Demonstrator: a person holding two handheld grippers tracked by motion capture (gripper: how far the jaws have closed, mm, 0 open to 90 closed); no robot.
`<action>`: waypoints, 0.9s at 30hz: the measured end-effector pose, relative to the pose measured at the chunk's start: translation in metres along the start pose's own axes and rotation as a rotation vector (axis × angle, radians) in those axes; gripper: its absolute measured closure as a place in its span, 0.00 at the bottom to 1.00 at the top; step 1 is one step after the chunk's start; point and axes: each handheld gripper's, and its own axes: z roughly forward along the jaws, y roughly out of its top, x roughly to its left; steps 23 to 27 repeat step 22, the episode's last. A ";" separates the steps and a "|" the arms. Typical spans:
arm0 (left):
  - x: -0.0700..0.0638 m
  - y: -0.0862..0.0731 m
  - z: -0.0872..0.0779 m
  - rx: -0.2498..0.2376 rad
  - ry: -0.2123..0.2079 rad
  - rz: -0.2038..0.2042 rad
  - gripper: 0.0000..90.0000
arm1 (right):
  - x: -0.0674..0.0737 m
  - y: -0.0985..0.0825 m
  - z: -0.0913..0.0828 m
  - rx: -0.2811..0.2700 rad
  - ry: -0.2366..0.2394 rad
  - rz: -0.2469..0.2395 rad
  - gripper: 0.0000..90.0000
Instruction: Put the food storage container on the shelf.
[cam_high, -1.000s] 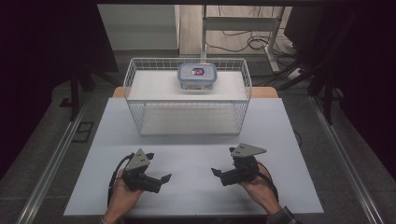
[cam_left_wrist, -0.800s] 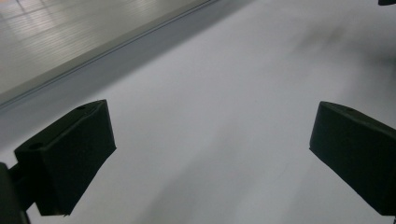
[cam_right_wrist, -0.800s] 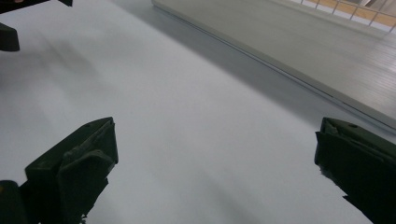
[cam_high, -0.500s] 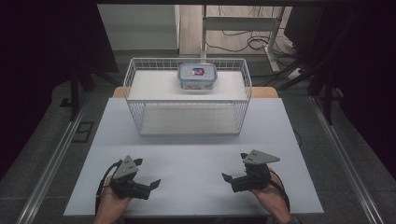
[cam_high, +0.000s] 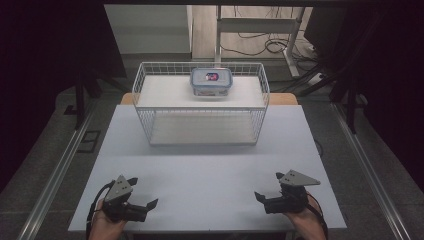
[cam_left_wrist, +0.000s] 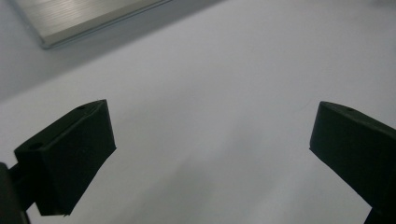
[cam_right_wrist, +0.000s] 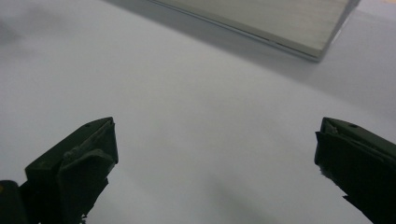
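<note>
High view: your left gripper and right gripper have drawn back to the near table edge, jaws wide, nothing between them. Ahead, well apart, the lidded container sits inside the wire basket; judged finished or unstarted.

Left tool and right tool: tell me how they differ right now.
In the high view the left tool sits at the table's near left corner, the right tool at its near right. The left tool's grey plate tilts up steeply; the right tool's lies flatter, pointing right. The left tool points toward the right one, the right toward the left. Both are open, empty, and far from the box in the basket.
</note>
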 end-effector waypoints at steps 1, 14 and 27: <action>0.001 -0.002 -0.002 0.002 0.007 0.000 0.00 | 0.000 0.000 0.000 0.000 0.000 0.000 0.00; 0.006 -0.030 -0.012 0.089 0.069 -0.043 0.00 | -0.006 -0.033 -0.012 0.095 -0.028 0.030 0.00; 0.010 -0.035 -0.013 0.101 0.060 -0.088 0.00 | -0.007 -0.033 -0.014 0.087 -0.040 0.047 0.00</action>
